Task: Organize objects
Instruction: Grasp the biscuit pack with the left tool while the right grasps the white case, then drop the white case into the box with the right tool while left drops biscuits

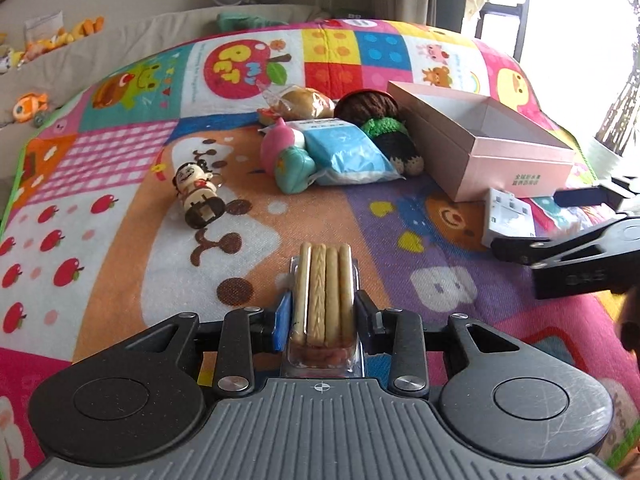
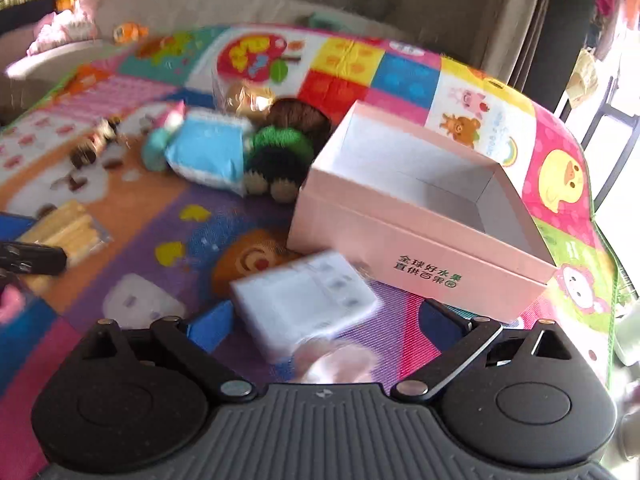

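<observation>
My left gripper (image 1: 322, 308) is shut on a clear pack of biscuit sticks (image 1: 323, 292) and holds it above the colourful play mat (image 1: 120, 216). The pack also shows in the right wrist view (image 2: 66, 234). My right gripper (image 2: 326, 320) is open, its blue pads either side of a small white box (image 2: 304, 306) lying on the mat; that view is blurred. The same white box (image 1: 509, 218) sits in front of the open pink box (image 1: 480, 148), which is empty inside (image 2: 416, 192).
A pile left of the pink box: blue tissue pack (image 1: 346, 152), pink and teal plush (image 1: 286, 156), brown-haired knitted doll (image 1: 380, 124), wrapped bun (image 1: 306, 104). A small figurine (image 1: 196, 192) lies apart at left. Sofa and window lie beyond the mat.
</observation>
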`<state>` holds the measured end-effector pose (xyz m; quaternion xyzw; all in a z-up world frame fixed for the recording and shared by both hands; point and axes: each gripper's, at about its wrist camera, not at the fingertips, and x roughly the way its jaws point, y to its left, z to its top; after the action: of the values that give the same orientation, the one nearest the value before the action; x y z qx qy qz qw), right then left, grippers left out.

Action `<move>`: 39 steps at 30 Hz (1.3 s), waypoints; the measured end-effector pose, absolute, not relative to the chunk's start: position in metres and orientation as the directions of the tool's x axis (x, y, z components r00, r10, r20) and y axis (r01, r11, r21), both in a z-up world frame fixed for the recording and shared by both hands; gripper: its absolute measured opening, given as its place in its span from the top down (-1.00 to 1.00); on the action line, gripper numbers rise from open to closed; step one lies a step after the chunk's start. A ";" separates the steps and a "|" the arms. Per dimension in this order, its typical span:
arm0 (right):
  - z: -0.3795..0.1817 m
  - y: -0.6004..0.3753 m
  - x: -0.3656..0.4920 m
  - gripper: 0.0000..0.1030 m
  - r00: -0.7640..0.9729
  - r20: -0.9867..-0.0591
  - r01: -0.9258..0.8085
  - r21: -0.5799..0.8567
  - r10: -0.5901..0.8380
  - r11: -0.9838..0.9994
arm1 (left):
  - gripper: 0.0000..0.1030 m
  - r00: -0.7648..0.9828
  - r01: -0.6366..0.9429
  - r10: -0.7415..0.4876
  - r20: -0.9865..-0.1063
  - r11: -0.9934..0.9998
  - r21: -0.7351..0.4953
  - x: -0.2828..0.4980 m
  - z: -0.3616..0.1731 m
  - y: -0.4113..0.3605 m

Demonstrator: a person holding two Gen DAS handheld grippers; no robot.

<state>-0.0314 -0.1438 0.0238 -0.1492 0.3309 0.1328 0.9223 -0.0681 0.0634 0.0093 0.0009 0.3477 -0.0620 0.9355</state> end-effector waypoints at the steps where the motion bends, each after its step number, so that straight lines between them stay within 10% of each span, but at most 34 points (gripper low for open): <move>1: 0.027 -0.148 -0.030 -0.94 0.724 -0.664 -0.353 -0.122 0.188 0.927 | 0.27 0.752 0.116 -0.113 -0.650 0.992 -0.038 -0.068 0.009 0.062; 11: 0.016 -0.152 0.019 -0.86 0.661 -0.727 -0.147 0.121 0.188 0.982 | 0.27 0.763 0.116 -0.103 -0.638 0.993 -0.021 -0.072 0.007 0.060; 17: 0.022 -0.130 -0.006 0.06 0.651 -0.713 -0.345 0.029 0.262 0.938 | 0.27 0.769 0.127 -0.079 -0.634 0.991 0.031 -0.077 0.007 0.054; 39: 0.118 -0.283 -0.066 0.08 0.875 -0.409 -0.175 0.230 0.258 0.957 | 0.32 0.830 0.328 -0.330 -0.450 0.941 -0.085 0.034 0.147 -0.040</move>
<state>-0.0662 -0.2829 0.1178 0.0934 0.2230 0.1122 0.9638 0.0344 -0.0396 0.1470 -0.0018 0.2356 -0.1720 0.9565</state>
